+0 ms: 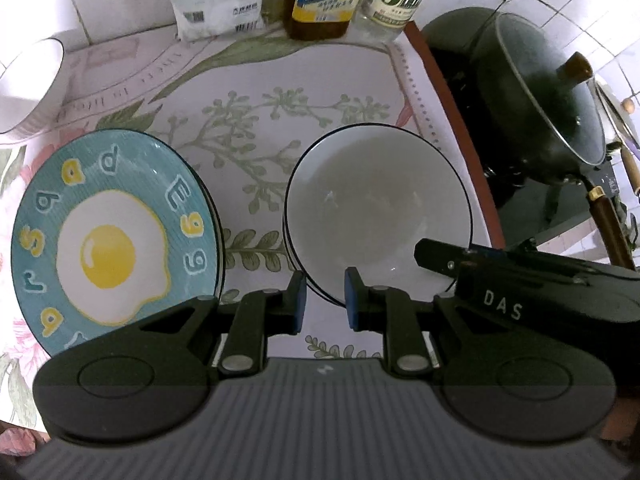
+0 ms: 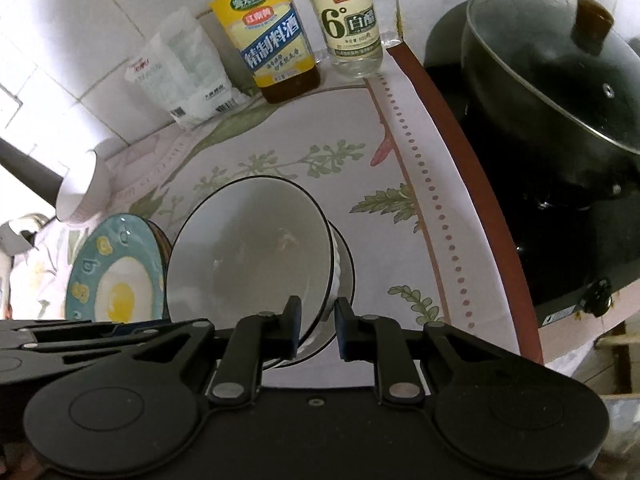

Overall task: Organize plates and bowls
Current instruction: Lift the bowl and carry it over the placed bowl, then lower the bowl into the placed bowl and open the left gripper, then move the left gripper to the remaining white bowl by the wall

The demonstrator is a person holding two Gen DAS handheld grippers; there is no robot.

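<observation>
1. At the far left a white ribbed bowl (image 1: 28, 92) stands on the flowered cloth of the desk (image 1: 256, 92), apart from the other dishes.
2. The blue egg plate (image 1: 112, 236) lies just beside it toward the viewer, on top of a dark-rimmed plate beneath.
3. The left hand-held gripper (image 1: 325, 300) hovers at the near rim of the white black-rimmed bowl (image 1: 376, 216), its blue-padded fingers parted narrowly with nothing between them.
4. In the right wrist view that bowl (image 2: 248, 248) is tilted up above a second bowl of the same kind (image 2: 347, 268), between the egg plate (image 2: 116, 280) and the bare cloth.
5. The right hand-held gripper (image 2: 317, 328) has its fingers on either side of the tilted bowl's near rim; whether they clamp it cannot be told.
6. Against the tiled wall stand a white bag (image 2: 188, 76), a yellow-labelled bottle (image 2: 272, 40) and a clear vinegar bottle (image 2: 352, 20).
7. Farthest right, a lidded black pot (image 2: 560, 80) sits on the stove.
</observation>
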